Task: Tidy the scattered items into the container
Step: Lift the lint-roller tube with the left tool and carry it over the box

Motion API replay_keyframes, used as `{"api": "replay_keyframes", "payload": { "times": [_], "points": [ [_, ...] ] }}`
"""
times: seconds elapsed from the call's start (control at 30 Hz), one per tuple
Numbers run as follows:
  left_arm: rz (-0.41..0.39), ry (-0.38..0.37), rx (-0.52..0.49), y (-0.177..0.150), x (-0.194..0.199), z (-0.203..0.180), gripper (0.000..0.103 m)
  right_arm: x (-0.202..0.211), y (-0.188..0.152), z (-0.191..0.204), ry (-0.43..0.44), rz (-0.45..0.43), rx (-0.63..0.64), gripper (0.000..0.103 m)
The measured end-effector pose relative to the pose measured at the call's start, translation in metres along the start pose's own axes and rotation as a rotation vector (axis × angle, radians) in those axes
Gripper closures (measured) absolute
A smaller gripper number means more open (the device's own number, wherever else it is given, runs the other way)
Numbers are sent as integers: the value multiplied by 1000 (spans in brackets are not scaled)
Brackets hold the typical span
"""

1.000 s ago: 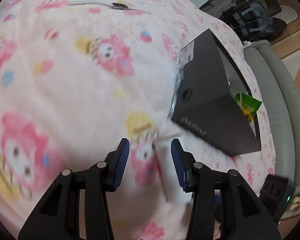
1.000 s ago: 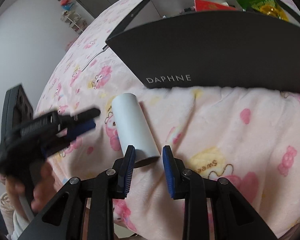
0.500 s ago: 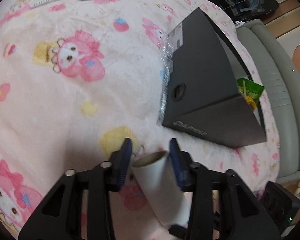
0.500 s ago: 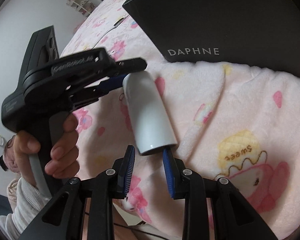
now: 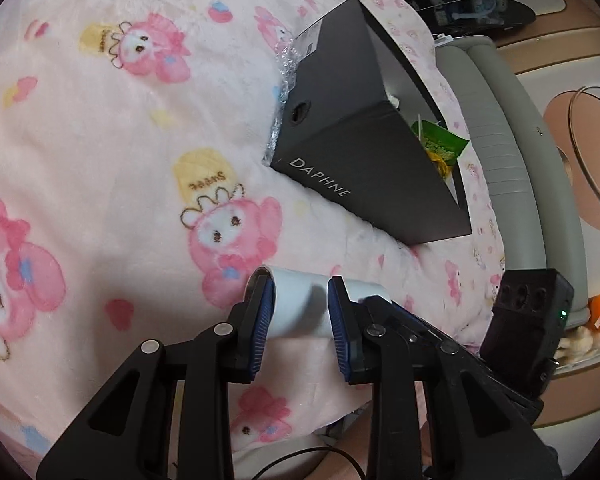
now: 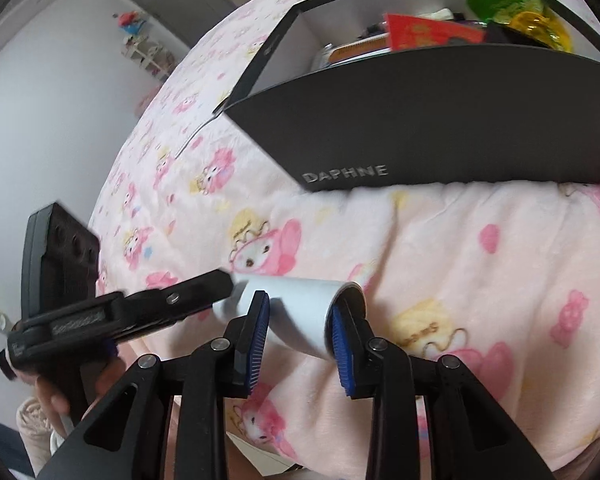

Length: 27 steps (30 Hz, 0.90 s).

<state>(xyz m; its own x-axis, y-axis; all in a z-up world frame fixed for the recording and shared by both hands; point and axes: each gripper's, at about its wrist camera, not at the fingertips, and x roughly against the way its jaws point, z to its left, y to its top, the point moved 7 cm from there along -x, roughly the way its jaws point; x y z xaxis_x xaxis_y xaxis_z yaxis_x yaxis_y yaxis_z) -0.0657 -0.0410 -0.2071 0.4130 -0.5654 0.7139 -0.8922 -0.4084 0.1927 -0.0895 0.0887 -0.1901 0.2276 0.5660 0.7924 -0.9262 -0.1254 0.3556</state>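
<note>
Since a second ago, my left tool (image 5: 300, 312) has swung onto the white cardboard tube (image 5: 300, 300), jaws closing across one end, black DAPHNE box (image 5: 364, 152) ahead. From the right view, my right tool (image 6: 298, 320) is opening around its other end; smooth tube could slip onto the bed.

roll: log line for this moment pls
left gripper: jaws closing on roll | right gripper: jaws around roll's other end, grip unclear | box: open, roll not in it
</note>
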Motion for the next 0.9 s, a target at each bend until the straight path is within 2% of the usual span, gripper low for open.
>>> {"api": "replay_keyframes", "payload": {
  "times": [0.2,0.27,0.47,0.67,0.9],
  "points": [
    [15,56,-27,-5,-7,2,76,-17,-5,-6,-18,54,-4,75],
    [22,51,-39,-8,-5,0,72,-17,-5,-5,-15,53,-3,75],
    [26,20,-40,-15,1,-6,71,-5,-5,-6,-10,32,9,75],
    [11,10,-81,-16,5,-32,70,19,0,-7,-22,-27,43,75],
    [-17,-45,-151,-10,20,-75,70,58,15,-14,1,-122,35,75]
  ]
}}
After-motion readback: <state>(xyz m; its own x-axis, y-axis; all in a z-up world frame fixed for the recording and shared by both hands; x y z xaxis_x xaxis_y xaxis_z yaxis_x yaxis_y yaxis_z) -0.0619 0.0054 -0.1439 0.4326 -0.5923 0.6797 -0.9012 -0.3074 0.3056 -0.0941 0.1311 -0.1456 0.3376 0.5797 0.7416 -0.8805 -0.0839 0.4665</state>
